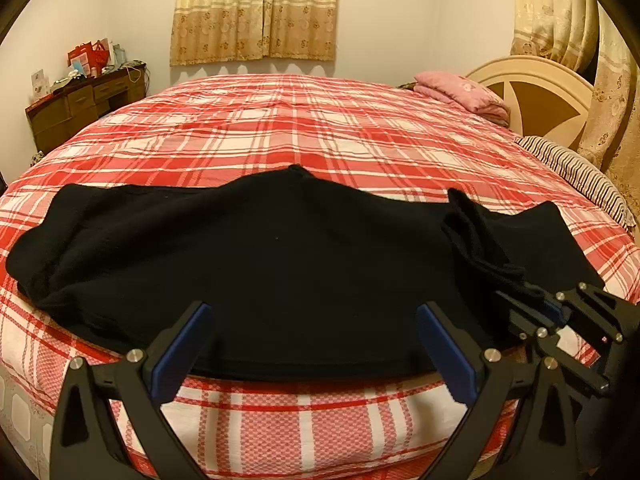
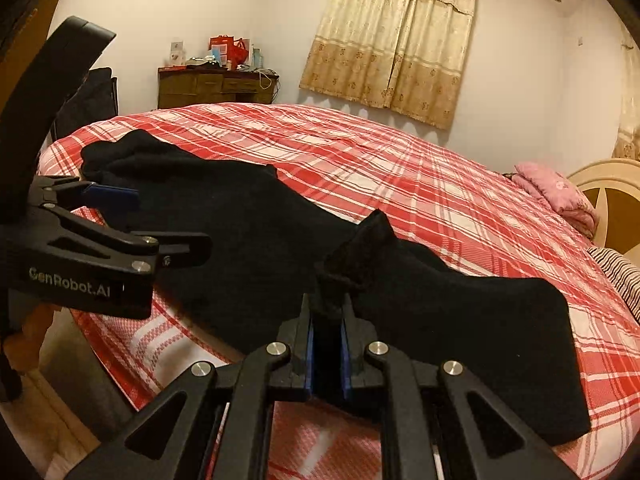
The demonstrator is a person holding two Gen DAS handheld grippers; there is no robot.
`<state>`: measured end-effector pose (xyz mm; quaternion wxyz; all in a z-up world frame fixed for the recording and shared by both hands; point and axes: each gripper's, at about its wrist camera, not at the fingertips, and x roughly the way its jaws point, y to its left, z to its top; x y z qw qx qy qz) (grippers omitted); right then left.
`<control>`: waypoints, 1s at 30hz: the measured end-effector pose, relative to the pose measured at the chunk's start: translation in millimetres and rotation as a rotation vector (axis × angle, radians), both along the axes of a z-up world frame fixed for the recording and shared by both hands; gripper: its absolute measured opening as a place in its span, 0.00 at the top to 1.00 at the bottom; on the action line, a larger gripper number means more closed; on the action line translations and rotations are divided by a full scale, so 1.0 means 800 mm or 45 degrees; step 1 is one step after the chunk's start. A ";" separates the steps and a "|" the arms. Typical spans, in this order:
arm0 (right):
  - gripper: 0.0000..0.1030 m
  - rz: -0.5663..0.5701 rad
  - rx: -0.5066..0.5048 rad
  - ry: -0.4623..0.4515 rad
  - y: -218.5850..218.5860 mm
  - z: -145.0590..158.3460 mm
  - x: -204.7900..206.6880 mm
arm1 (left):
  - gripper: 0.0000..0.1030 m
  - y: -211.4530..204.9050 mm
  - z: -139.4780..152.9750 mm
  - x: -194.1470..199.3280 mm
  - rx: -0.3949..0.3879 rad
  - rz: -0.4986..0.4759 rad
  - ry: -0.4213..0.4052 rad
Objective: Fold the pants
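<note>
black pants (image 1: 260, 264) sprawled along the bed's (image 1: 304, 128) near edge | soft, floppy, light, grab hems | right gripper (image 2: 327, 356) jaws clenched on a fold | left gripper (image 1: 316, 344) jaws released, nothing held

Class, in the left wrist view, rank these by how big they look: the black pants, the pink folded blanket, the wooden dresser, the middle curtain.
1. Black pants, though nearness to the camera inflates them.
2. Middle curtain.
3. Wooden dresser and pink folded blanket look alike; left unranked.
</note>
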<state>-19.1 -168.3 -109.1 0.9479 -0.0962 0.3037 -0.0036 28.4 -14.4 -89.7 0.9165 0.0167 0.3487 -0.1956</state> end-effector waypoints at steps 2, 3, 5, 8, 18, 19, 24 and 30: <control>0.90 0.019 0.008 0.008 0.007 -0.003 0.003 | 0.00 0.002 0.000 0.000 0.009 0.002 -0.008; 0.90 0.028 0.006 0.012 0.010 -0.005 0.004 | 0.00 0.003 0.000 0.001 0.013 0.003 -0.015; 0.90 0.043 0.003 0.029 0.018 -0.011 0.002 | 0.00 0.004 0.000 0.001 0.022 0.007 -0.028; 0.88 0.063 0.017 0.074 0.022 -0.022 0.007 | 0.00 0.006 -0.001 0.003 0.021 0.011 -0.024; 0.56 0.154 0.364 0.005 -0.042 0.038 -0.042 | 0.00 -0.008 0.025 -0.009 0.048 -0.087 -0.153; 0.56 0.112 0.378 -0.038 -0.058 0.049 -0.049 | 0.00 -0.013 0.028 -0.010 0.041 -0.111 -0.165; 0.80 -0.280 0.378 -0.005 -0.166 0.076 -0.026 | 0.00 -0.073 0.051 -0.015 0.007 -0.290 -0.239; 0.79 -0.227 0.461 0.229 -0.178 0.051 0.037 | 0.00 -0.149 0.038 -0.004 0.014 -0.365 -0.182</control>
